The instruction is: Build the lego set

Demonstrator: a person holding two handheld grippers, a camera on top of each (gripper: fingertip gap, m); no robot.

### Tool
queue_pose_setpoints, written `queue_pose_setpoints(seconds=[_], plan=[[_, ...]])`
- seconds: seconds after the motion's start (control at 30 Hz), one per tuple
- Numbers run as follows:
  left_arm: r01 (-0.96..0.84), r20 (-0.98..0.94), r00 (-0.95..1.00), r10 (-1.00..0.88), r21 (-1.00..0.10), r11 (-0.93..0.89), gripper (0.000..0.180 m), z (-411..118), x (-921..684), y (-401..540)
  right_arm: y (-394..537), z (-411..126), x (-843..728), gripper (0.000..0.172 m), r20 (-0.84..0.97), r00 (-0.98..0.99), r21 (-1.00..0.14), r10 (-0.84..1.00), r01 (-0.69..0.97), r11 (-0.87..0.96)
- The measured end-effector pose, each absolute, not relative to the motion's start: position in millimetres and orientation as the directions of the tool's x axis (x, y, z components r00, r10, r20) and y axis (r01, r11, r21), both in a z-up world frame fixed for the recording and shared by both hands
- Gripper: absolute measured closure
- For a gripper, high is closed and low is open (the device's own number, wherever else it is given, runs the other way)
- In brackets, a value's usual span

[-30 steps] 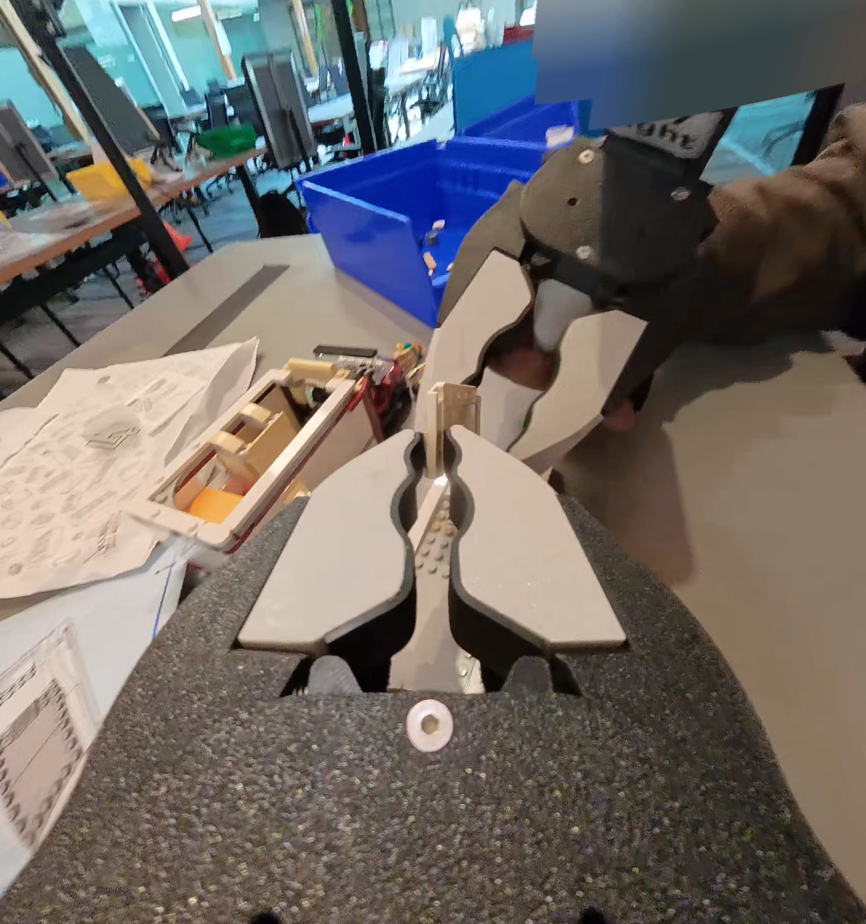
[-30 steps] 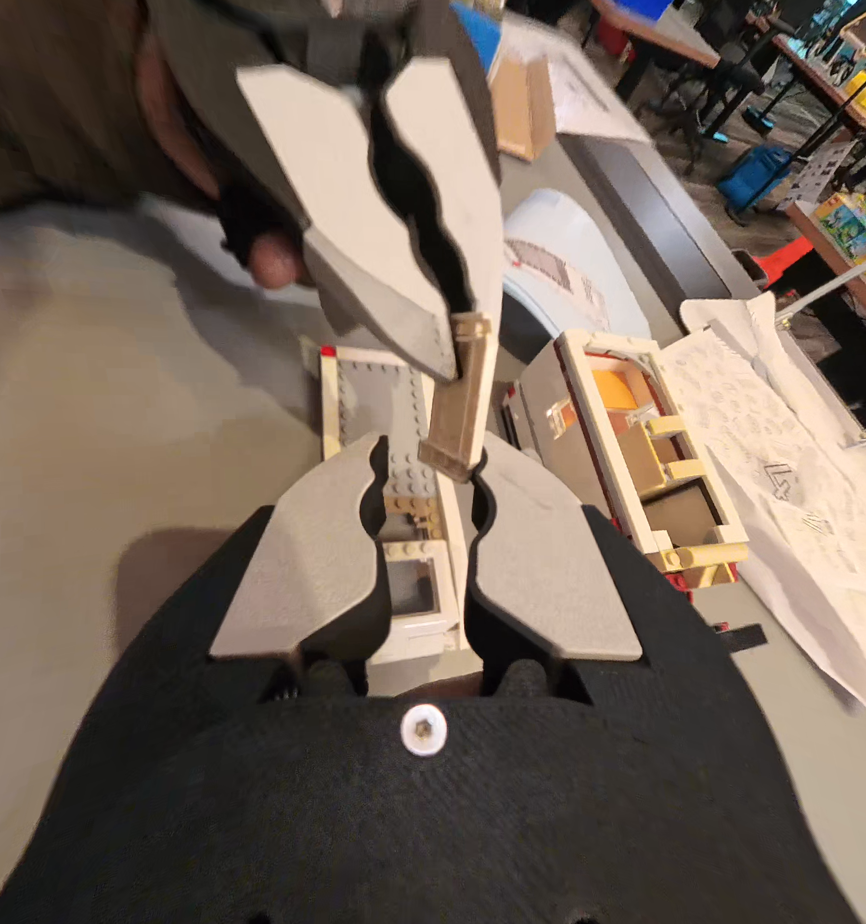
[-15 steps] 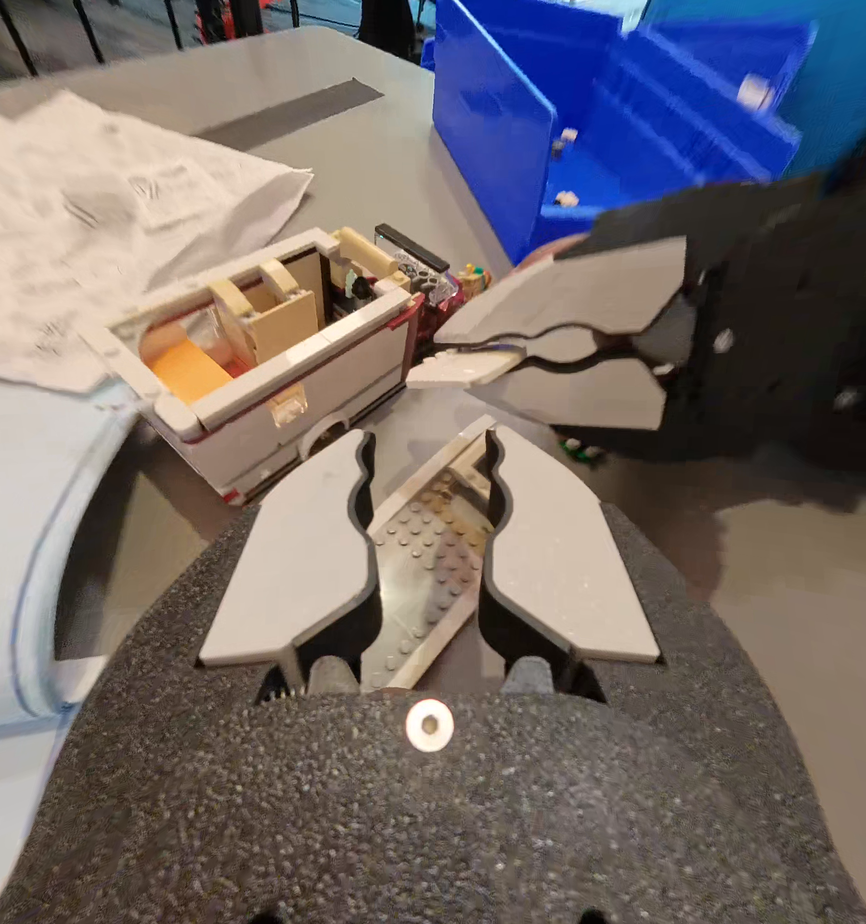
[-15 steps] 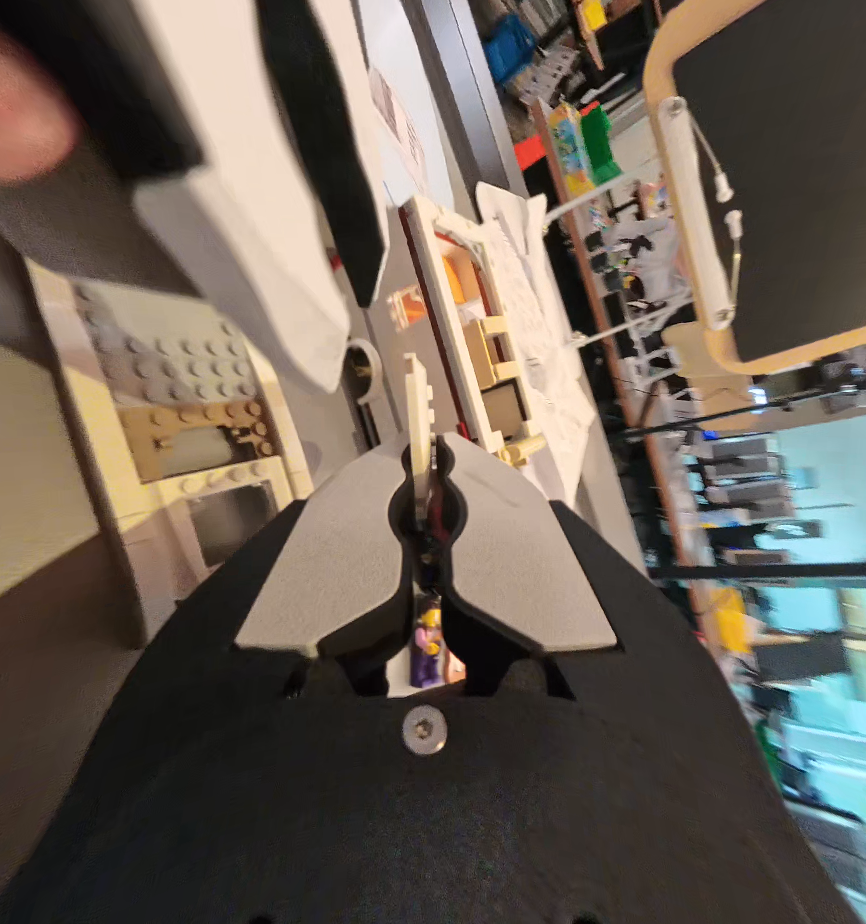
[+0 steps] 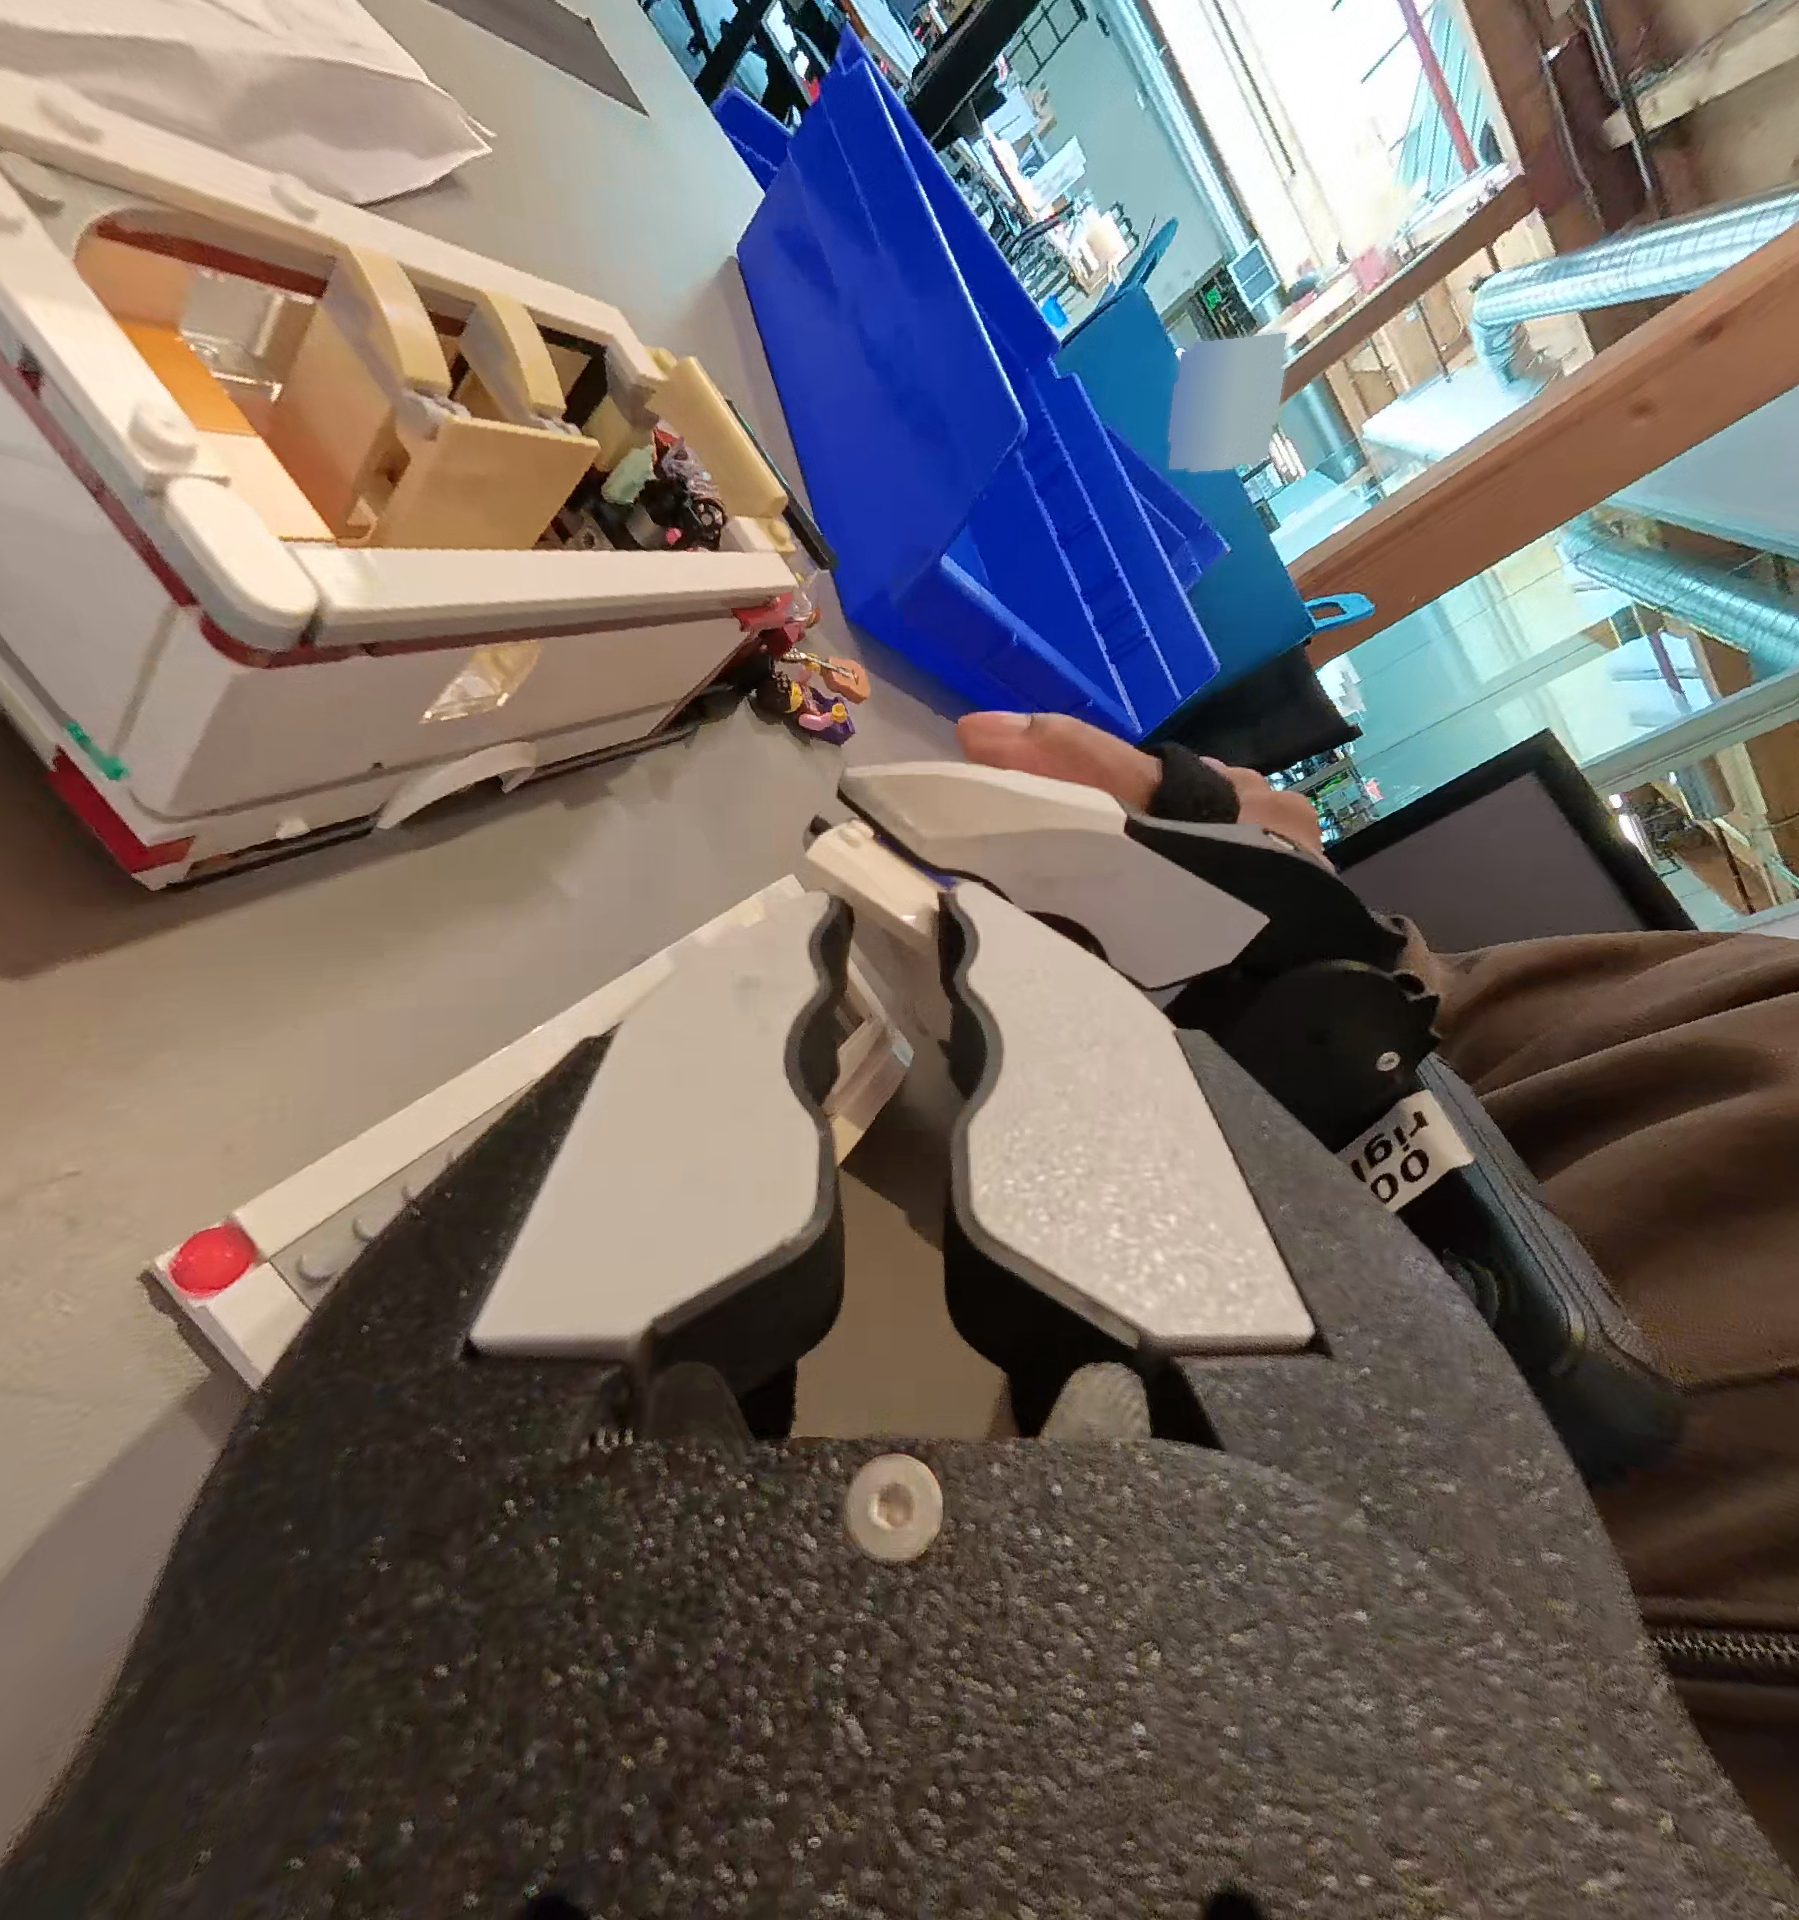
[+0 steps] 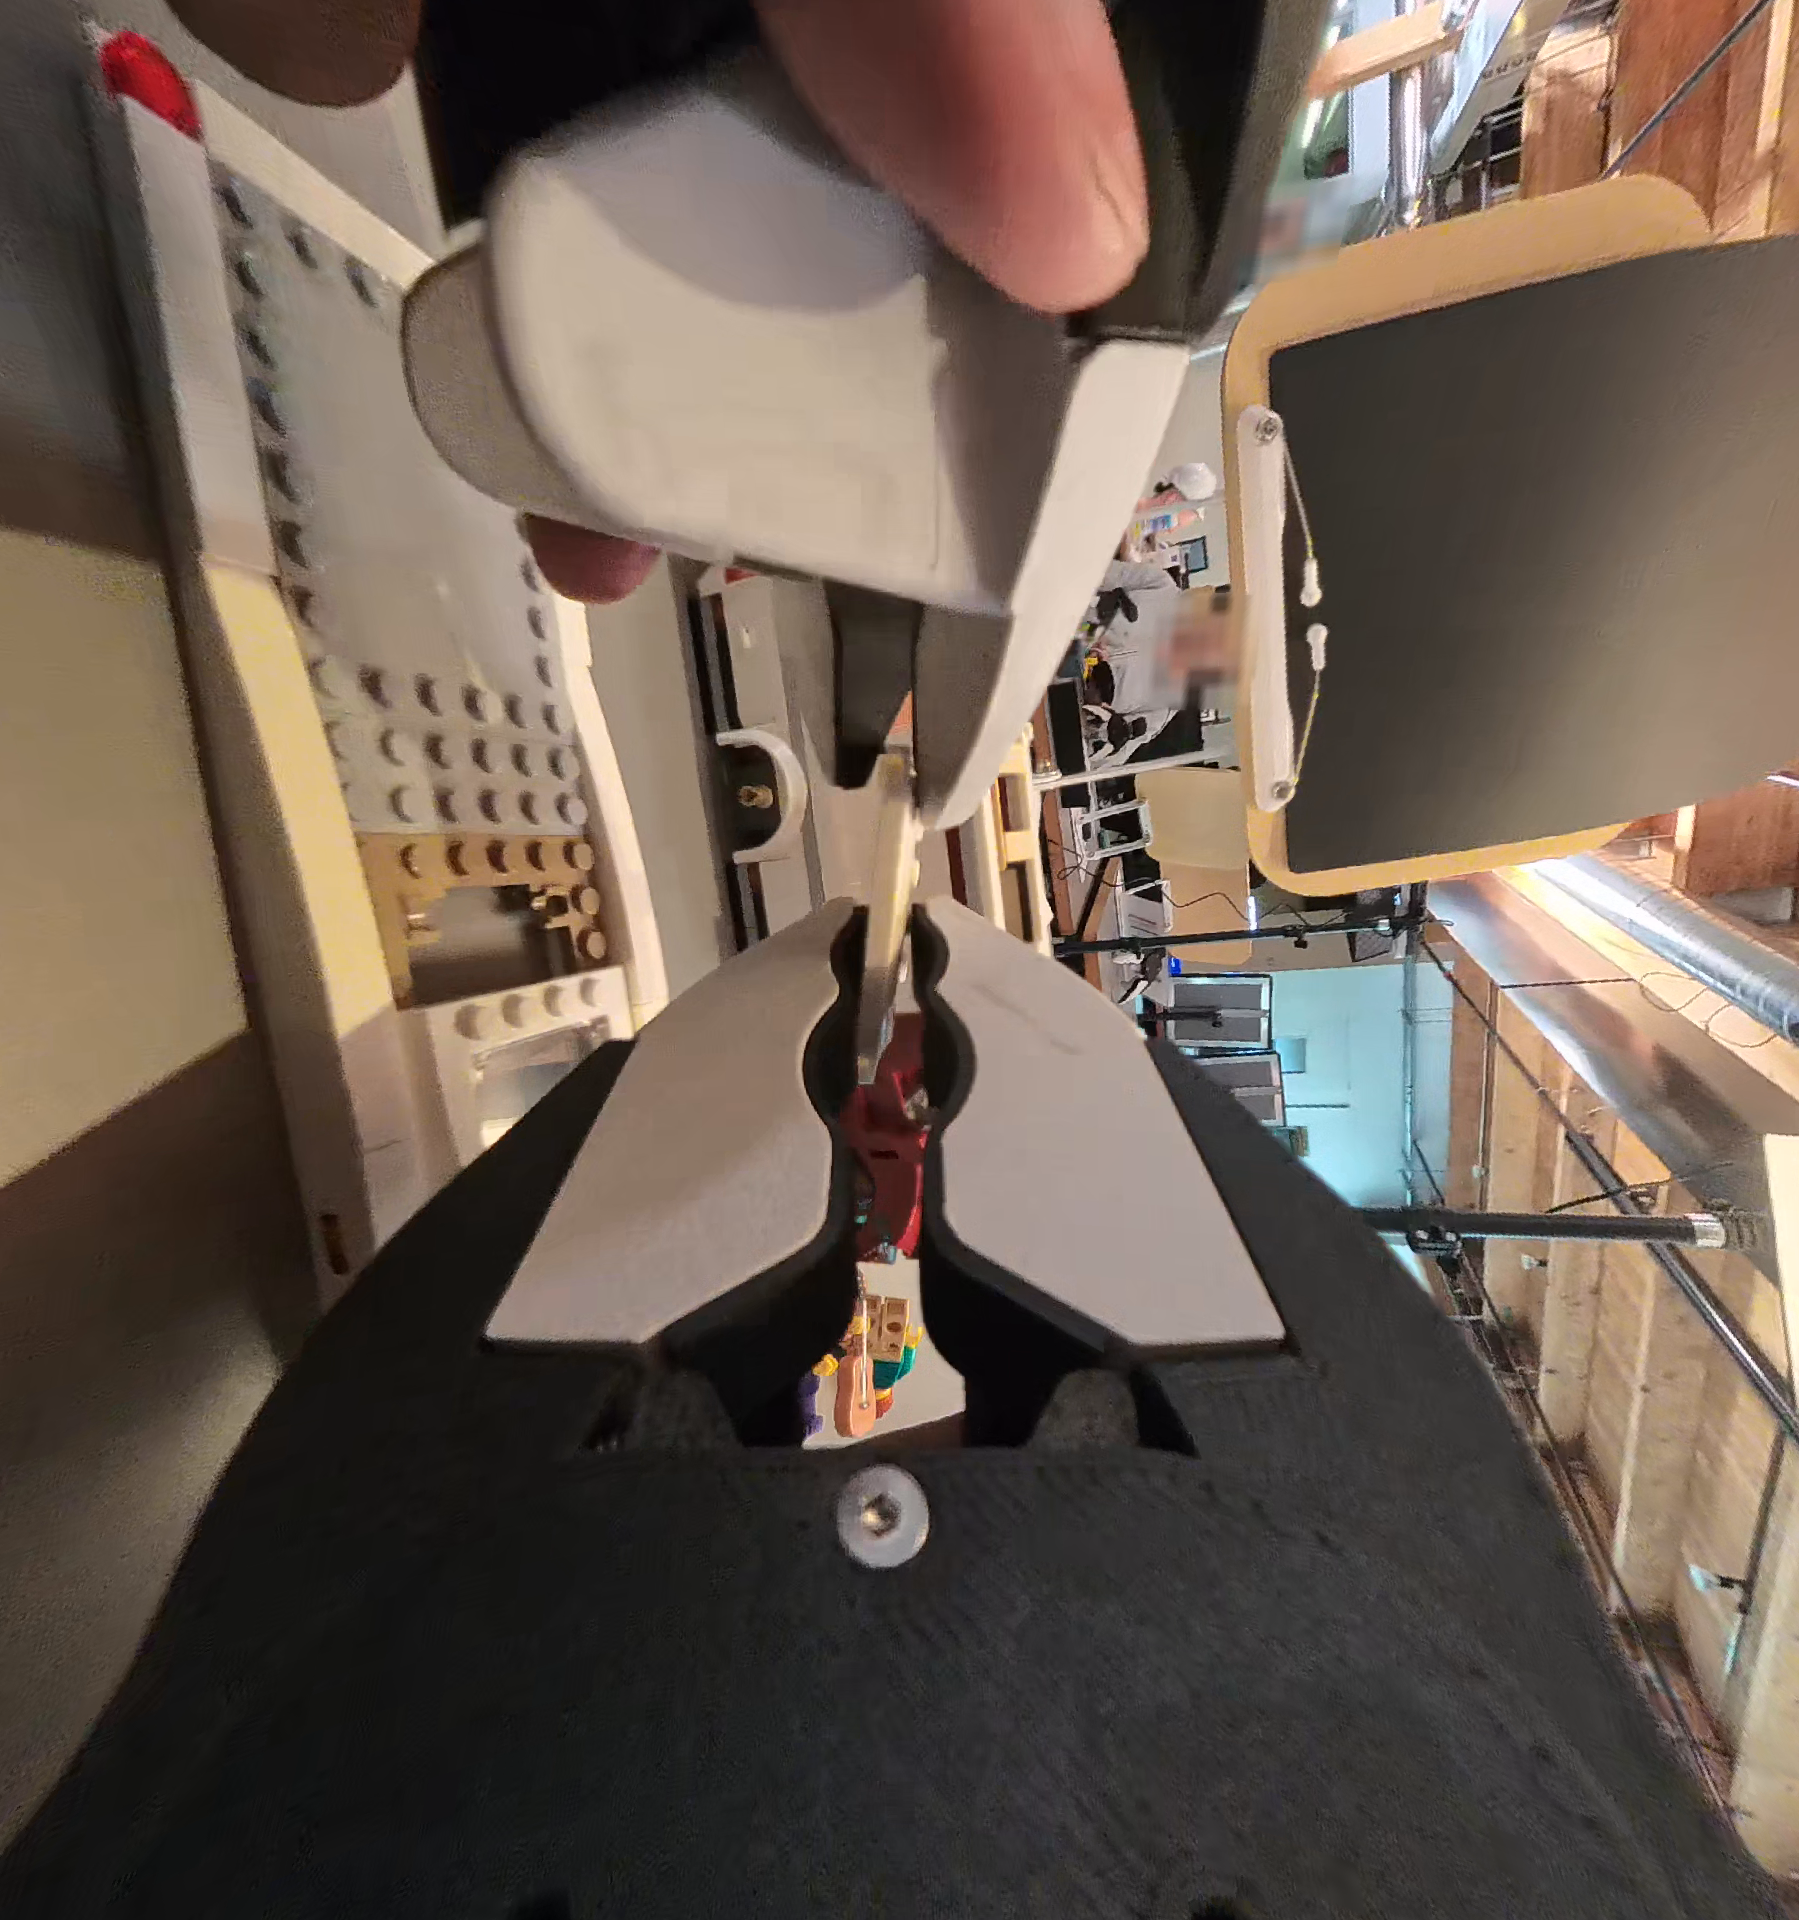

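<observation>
Both hand-held grippers meet over the grey tabletop [image 5: 199, 997]. Right hand-held gripper [image 6: 890, 914] clamped on a thin cream toy-brick plate [image 6: 887, 883], pads pressing its faces. Left hand-held gripper [image 5: 890, 914] closed on the same plate's far end. White brick camper [image 5: 355, 623] far left; blue bin [image 5: 978, 468] beyond.

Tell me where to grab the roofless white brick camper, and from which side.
Probably the camper is best taken by its near side wall, coming from above. With the roof off, that flat rim stands free, so one finger can go inside and one outside. The whole body looks too wide to span.
</observation>
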State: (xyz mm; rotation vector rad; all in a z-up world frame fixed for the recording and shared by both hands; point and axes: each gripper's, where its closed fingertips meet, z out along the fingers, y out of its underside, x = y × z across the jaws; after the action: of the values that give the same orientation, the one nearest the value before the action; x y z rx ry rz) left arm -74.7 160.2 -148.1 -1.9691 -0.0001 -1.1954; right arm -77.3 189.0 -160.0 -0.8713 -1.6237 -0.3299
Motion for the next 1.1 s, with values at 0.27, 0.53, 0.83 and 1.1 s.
queue_pose_setpoints(seconds=[0.27, 0.53, 0.83, 1.1], plan=[[0.395, 0.738, 0.554, -0.386, -0.641, -0.658, 0.172, -149.1, -79.3, 161.3, 181.7, -170.0, -78.9, 0.147, 0.922, -0.096, -0.225, 0.376, 0.657, 0.72], [0.328, 0.732, 0.518, -0.442, -0.648, -0.688, 0.174, -146.5, -83.9, 154.2, 169.7, -175.2, -75.5, 0.129, 0.858, -0.18, -0.303, 0.481, 0.579, 0.757], [0.127, 0.696, 0.457, -0.554, -0.668, -0.734, 0.174, -149.6, -73.1, 131.2, 148.7, -168.2, -75.6, 0.105, 0.934, -0.248, -0.135, 0.257, 0.422, 0.897], [0.0, 0.649, 0.417, -0.636, -0.7, -0.714, 0.174, -152.7, -57.8, 116.0, 132.6, -175.1, -75.7, 0.118, 0.921, -0.307, -0.115, 0.24, 0.375, 0.92]])
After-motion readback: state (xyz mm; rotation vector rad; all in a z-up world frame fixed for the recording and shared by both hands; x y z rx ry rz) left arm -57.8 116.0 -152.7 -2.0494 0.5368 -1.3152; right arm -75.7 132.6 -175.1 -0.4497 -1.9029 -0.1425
